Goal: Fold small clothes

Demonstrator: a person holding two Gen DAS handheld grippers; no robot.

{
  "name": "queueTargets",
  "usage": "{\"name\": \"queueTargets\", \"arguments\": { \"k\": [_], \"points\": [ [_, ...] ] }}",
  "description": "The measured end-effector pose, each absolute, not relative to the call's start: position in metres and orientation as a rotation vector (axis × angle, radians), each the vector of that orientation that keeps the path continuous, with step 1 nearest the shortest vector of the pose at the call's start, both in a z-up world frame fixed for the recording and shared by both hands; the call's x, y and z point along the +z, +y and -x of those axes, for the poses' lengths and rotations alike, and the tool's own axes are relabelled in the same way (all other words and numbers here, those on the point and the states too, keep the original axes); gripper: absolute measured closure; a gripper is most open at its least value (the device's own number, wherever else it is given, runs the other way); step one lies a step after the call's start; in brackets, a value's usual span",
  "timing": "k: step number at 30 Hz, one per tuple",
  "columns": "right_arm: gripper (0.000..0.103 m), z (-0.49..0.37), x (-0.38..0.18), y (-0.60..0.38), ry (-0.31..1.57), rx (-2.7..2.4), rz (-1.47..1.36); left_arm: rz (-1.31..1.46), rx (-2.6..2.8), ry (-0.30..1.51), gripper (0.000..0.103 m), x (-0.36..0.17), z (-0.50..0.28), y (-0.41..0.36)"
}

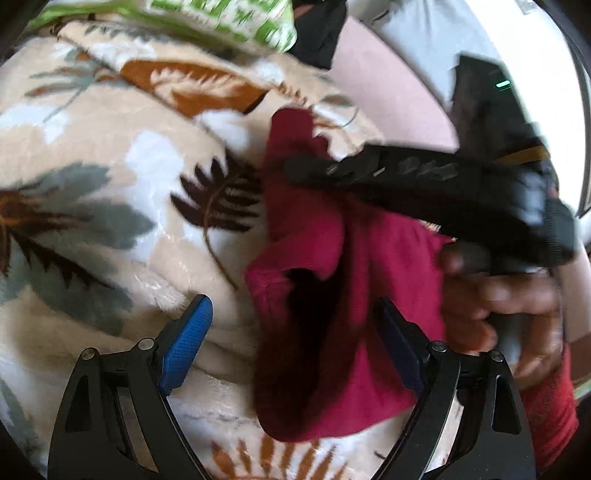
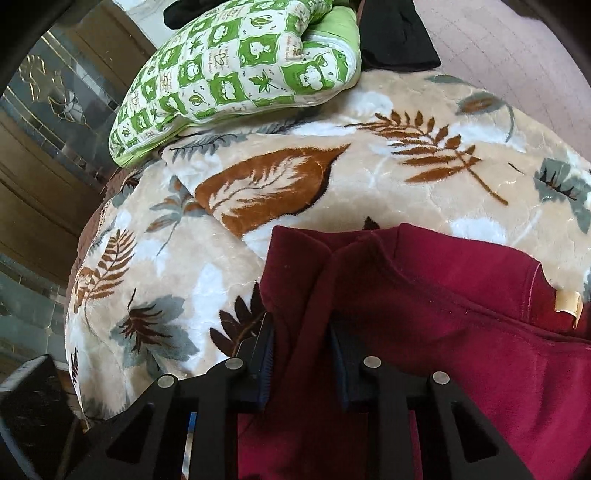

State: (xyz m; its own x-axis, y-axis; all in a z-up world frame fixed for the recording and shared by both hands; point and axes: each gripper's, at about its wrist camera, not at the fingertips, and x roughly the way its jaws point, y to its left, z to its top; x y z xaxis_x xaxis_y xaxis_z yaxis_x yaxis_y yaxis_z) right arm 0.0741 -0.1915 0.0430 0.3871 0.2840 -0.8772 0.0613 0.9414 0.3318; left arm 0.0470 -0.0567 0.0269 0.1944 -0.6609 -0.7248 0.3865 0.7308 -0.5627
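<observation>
A dark red garment (image 1: 369, 258) lies crumpled on a beige leaf-print blanket (image 1: 110, 147). My left gripper (image 1: 295, 347) stands wide open over its near edge; the blue pads (image 1: 188, 343) touch no cloth. In the same view a hand (image 1: 498, 302) holds my right gripper (image 1: 295, 168), whose tip is at the garment's far fold. In the right wrist view the right gripper (image 2: 303, 350) is shut on a raised fold of the red garment (image 2: 443, 314), cloth filling the gap between its fingers. A pale label (image 2: 567, 302) shows at the garment's right edge.
A green-and-white checked pillow (image 2: 236, 74) lies at the far end of the blanket (image 2: 332, 184), with black cloth (image 2: 395, 33) behind it. A wooden cabinet with glass panels (image 2: 48, 110) stands to the left. Pink floor (image 2: 498, 44) is beyond on the right.
</observation>
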Motion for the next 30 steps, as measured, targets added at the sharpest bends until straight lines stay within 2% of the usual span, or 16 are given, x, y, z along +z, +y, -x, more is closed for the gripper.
{"name": "queueTargets", "arguments": {
  "k": [10,30],
  "points": [
    [0.078,-0.066,0.047,-0.192,1.152,0.158,-0.315,0.116,-0.694,1.08,0.014,0.026,-0.031,-0.075],
    [0.085,-0.051,0.059,-0.193,1.129,0.16,-0.302,0.176,-0.667,1.089,0.015,0.022,-0.032,-0.07]
  ]
}}
